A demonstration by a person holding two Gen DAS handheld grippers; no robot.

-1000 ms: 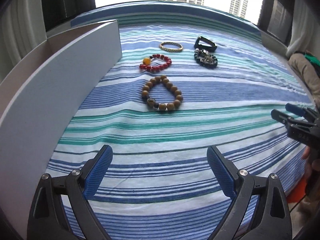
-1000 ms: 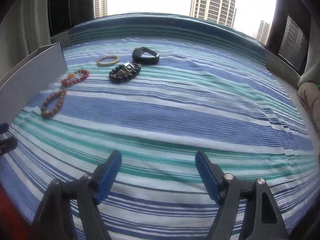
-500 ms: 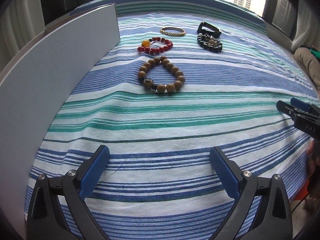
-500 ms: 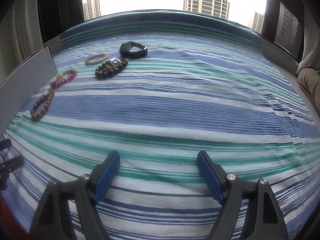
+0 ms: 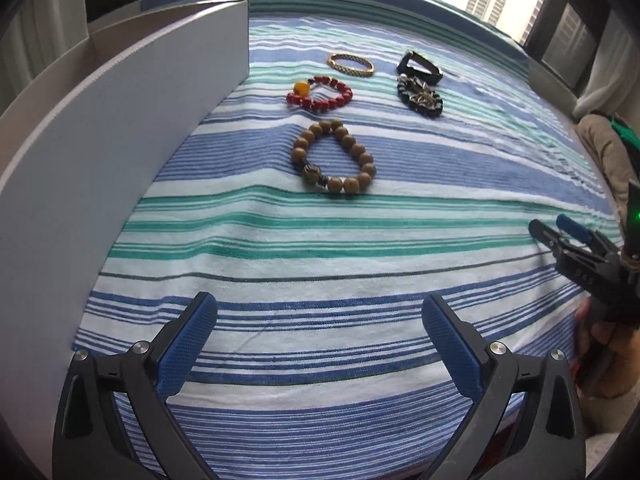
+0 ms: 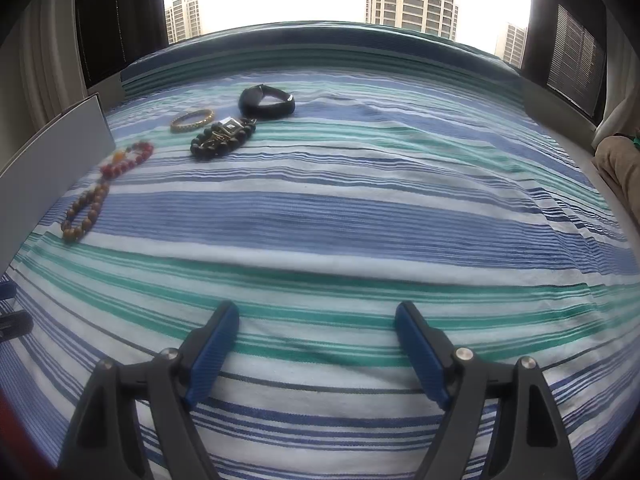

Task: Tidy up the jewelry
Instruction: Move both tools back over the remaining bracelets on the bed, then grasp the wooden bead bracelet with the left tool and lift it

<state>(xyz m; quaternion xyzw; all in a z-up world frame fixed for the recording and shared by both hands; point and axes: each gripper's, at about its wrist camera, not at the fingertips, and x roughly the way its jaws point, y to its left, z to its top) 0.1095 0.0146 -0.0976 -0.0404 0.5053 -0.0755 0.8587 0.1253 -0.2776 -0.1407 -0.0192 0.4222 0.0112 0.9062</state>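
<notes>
Several bracelets lie on a striped cloth. A brown wooden bead bracelet is nearest. Behind it lie a red bead bracelet, a gold bangle, a dark bead bracelet with metal charms and a black band. My left gripper is open and empty, well short of the wooden bracelet. My right gripper is open and empty, to the right of the jewelry; it also shows in the left wrist view.
A white box stands along the left side, its wall next to the bracelets. The striped cloth covers the whole surface up to a window ledge. A beige bundle lies at the right edge.
The left gripper has shifted slightly and tilted, so the bracelets sit a little lower and larger in its view. The right gripper has barely moved. Both stay open.
</notes>
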